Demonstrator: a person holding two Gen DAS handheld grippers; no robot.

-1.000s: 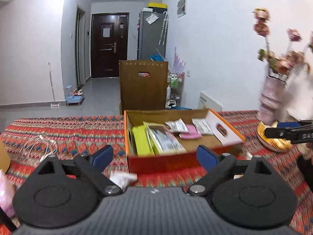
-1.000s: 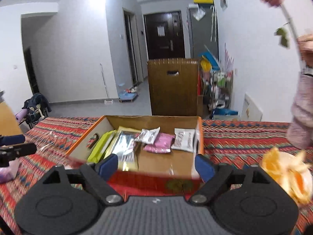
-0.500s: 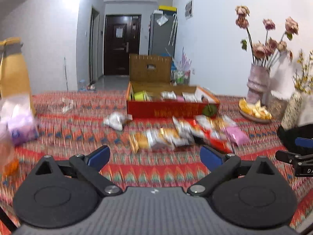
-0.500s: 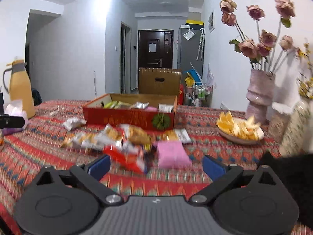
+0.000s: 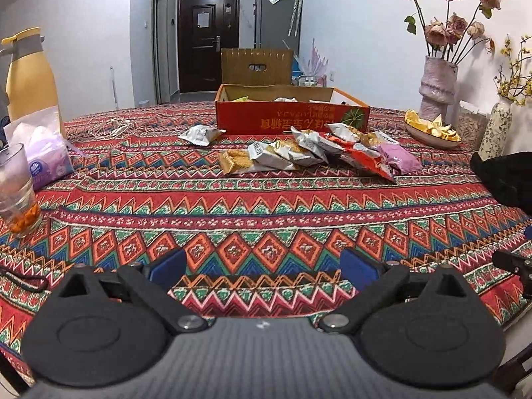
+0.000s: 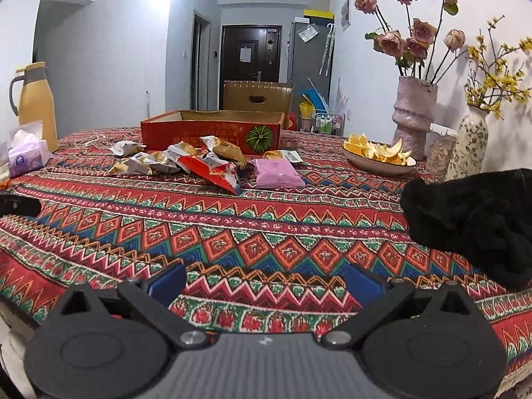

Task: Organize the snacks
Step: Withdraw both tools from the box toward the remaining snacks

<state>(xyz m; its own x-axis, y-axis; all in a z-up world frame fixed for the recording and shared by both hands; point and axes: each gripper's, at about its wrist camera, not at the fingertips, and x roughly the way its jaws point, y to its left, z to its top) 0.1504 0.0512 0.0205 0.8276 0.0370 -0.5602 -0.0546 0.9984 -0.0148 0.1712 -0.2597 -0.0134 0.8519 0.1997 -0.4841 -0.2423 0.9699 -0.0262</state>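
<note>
I hold both grippers low over the near edge of the table (image 5: 266, 206), aimed forward and slightly down across the patterned cloth. My left gripper (image 5: 262, 264) has just been opening and its jaws now stand wide with only cloth between the blue pads (image 5: 166, 264). My right gripper (image 6: 266, 281) has likewise just been opening; it gapes wide and holds nothing.

The snack packets (image 5: 309, 153) lie in a loose heap well ahead of both grippers, toward the far middle of the table. Among them are silver and gold wrappers, a red packet (image 6: 209, 171) and a pink packet (image 6: 277, 173) at the heap's right end. One silver packet (image 5: 199, 134) sits apart to the left of the heap. Just beyond the heap stands the red cardboard box (image 5: 292, 118), open at the top, with a few packets showing inside. A plate of orange pieces (image 6: 379, 156) sits far right, near the vases.
</note>
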